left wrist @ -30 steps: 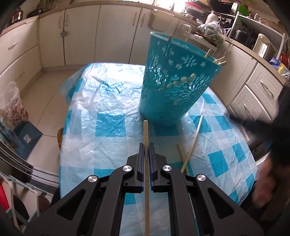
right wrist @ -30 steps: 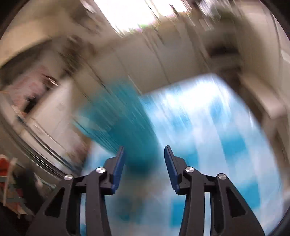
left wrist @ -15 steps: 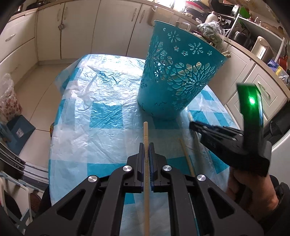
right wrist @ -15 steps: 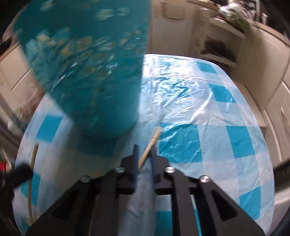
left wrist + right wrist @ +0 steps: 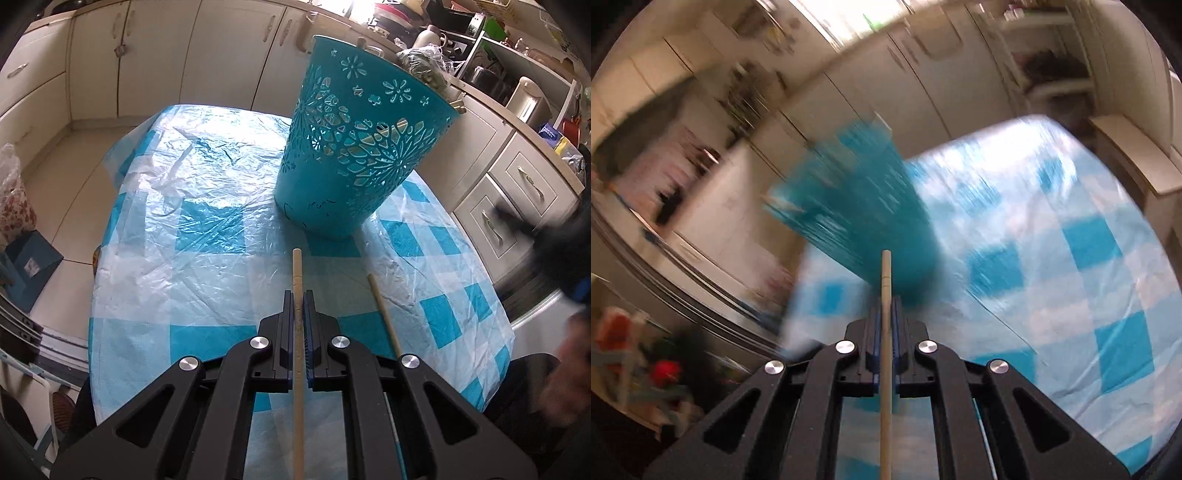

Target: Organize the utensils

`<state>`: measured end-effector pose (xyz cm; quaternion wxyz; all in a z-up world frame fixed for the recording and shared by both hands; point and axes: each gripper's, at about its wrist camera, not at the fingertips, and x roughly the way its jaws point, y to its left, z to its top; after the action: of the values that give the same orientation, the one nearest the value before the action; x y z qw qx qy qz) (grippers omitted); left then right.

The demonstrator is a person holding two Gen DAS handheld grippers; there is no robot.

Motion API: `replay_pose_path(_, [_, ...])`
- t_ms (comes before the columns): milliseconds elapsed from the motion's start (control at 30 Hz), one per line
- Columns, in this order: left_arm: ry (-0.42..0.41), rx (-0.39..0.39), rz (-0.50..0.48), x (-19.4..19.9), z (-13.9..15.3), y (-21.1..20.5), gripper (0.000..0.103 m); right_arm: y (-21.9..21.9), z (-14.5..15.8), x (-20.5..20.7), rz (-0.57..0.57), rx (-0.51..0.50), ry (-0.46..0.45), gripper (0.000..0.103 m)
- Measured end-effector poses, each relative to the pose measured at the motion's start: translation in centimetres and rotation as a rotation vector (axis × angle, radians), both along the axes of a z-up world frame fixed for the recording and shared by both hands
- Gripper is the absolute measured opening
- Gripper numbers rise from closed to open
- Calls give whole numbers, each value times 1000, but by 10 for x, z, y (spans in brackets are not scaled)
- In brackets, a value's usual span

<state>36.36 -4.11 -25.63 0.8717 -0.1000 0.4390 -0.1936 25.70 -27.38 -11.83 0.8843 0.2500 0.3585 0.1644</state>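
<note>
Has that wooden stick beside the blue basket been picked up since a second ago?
Yes. The right gripper now clamps that stick, lifted off the checked tablecloth.

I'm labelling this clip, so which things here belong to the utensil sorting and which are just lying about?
Job:
left gripper shut on a wooden stick
right gripper shut on another stick
loose stick on the table
teal basket

Lying about:
floral bag
worktop clutter

The basket (image 5: pixel 364 155) stands on the table (image 5: pixel 192 258) at twelve o'clock; a loose chopstick (image 5: pixel 384 317) lies at two o'clock of the left gripper (image 5: pixel 298 314); cabinets (image 5: pixel 207 55) stand behind.
</note>
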Motion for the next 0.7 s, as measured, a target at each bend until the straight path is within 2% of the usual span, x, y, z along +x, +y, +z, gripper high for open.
replay_pose_path(167, [2, 10, -6, -2, -4, -4, 5, 21, 76, 23, -49, 37, -322, 6])
replay_pose_path(300, [3, 16, -5, -1, -8, -5, 5, 35, 94, 72, -163, -1, -461, 6])
replay_pose_path(400, [5, 18, -4, 0, -9, -5, 5, 40, 88, 97, -236, -52, -492, 6])
replay_pose_path(500, [7, 16, -5, 2, -10, -4, 5, 43, 74, 119, -289, -110, -467, 6])
replay_pose_path(700, [11, 9, -11, 4, -12, -4, 5, 56, 52, 131, -260, -205, -404, 7])
